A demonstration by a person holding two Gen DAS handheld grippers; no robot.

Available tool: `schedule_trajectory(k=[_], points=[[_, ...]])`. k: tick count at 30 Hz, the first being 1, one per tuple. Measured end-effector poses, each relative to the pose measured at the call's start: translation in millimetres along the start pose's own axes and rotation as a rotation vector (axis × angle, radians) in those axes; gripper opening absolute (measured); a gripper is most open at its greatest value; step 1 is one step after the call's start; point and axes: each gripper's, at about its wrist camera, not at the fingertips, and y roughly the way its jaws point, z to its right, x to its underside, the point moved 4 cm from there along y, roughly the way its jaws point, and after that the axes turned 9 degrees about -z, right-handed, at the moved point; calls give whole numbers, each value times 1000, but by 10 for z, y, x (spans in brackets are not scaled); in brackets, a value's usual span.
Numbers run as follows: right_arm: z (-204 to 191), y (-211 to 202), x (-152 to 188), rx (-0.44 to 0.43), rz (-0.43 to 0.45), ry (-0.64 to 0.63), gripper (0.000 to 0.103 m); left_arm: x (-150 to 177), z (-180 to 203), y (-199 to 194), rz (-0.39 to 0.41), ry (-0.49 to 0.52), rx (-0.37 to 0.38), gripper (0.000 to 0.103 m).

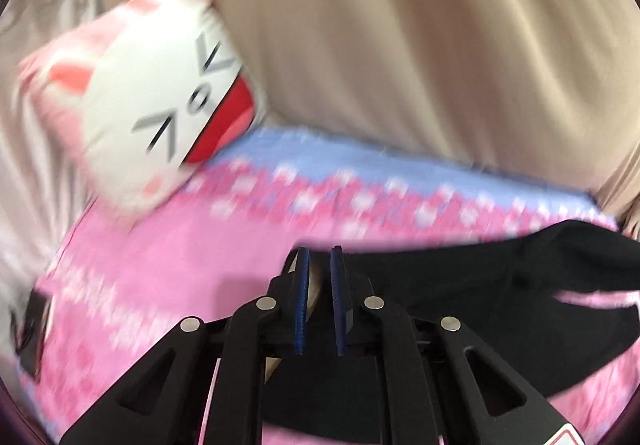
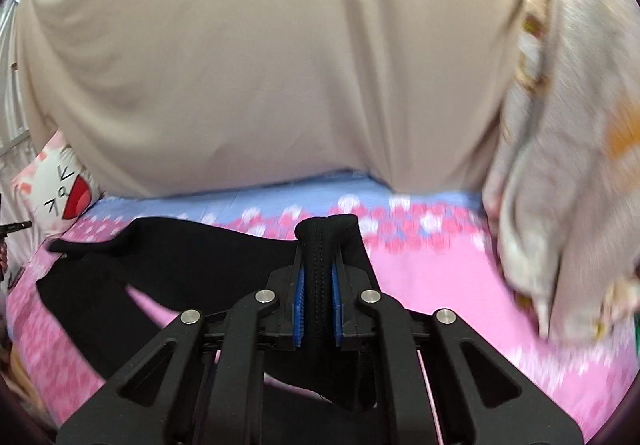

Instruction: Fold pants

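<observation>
Motion blur smears the pink bedspread [image 1: 132, 257] and cat pillow [image 1: 160, 101], the gripper [image 2: 318, 285] hides part of the black pants [image 2: 160, 257], whose lower end the frame cuts off.

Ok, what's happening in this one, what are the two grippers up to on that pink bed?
A person in a beige top is working a pair of black fabric pants over a pink and blue patterned bedspread. The right gripper is shut on a bunched black edge of the pants. The left gripper is shut too, with black cloth beneath it, though its hold is harder to see. A white cat-face pillow lies beside them.
</observation>
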Motion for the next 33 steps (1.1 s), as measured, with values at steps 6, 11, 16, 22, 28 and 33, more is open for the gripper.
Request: schedule_trajectory(k=[6,11,16,22,28,33], points=[[-17,52,313,13,-45,58,9,327,192,363,-128,-16,73,31],[-135,-55,213,8,-27,51,9,213,396,800,-200,-98,76,57],[-144,-45,193,20,-30,48,9,180,405,1248,-306,-119,-39,21],[-127,-62,160,30,-17,57,9,-48,281,1003,-225,-115,54,19],[-272,-408,31,15,65,-3,9,-299,-6,-231,25,-121,223,19],[-73,-610,375,59,35,-8,9,198,-187,-572,25,-60,135,21]])
